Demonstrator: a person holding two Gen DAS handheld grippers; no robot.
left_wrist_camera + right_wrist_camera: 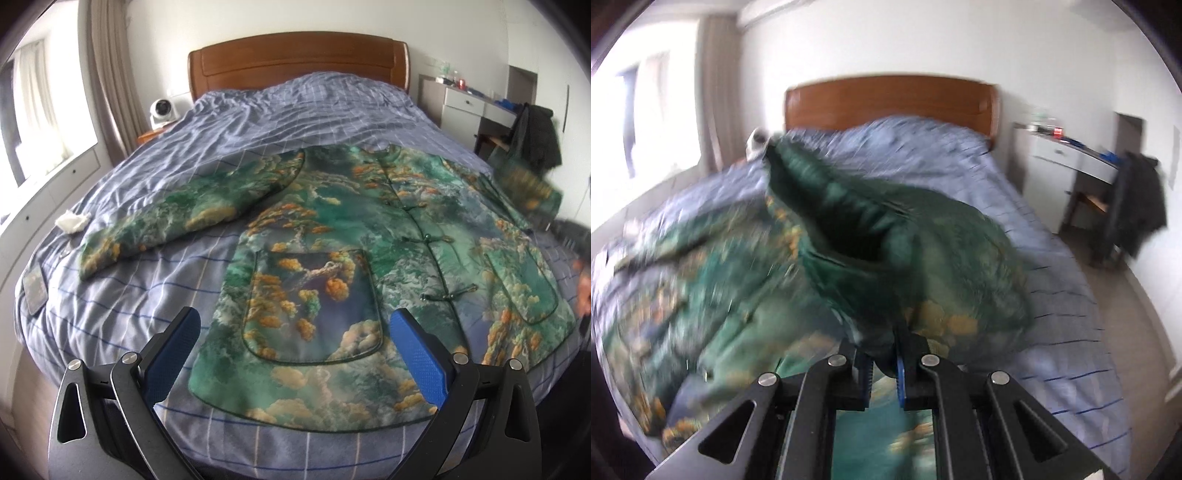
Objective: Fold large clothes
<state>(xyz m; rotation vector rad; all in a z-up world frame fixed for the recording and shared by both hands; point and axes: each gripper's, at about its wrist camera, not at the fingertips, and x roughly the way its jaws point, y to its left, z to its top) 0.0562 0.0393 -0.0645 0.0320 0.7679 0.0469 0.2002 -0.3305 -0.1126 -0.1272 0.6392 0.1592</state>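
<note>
A green padded jacket [332,236] with orange tree print and knot buttons lies front-up on the bed [122,295]. Its left sleeve [173,218] is spread out flat. Its right sleeve [528,181] is lifted and blurred at the far right. My left gripper [295,325] is open and empty, just above the jacket's hem by the left patch pocket. In the right wrist view my right gripper [882,350] is shut on the right sleeve [886,229], held up off the bed with the cuff opening facing the camera.
The bed has a blue checked cover and a wooden headboard [295,62]. A phone [35,291] and a crumpled tissue [72,221] lie near the bed's left edge. A white fan [162,110] stands at the back left. A desk and a chair with dark clothes [535,136] stand on the right.
</note>
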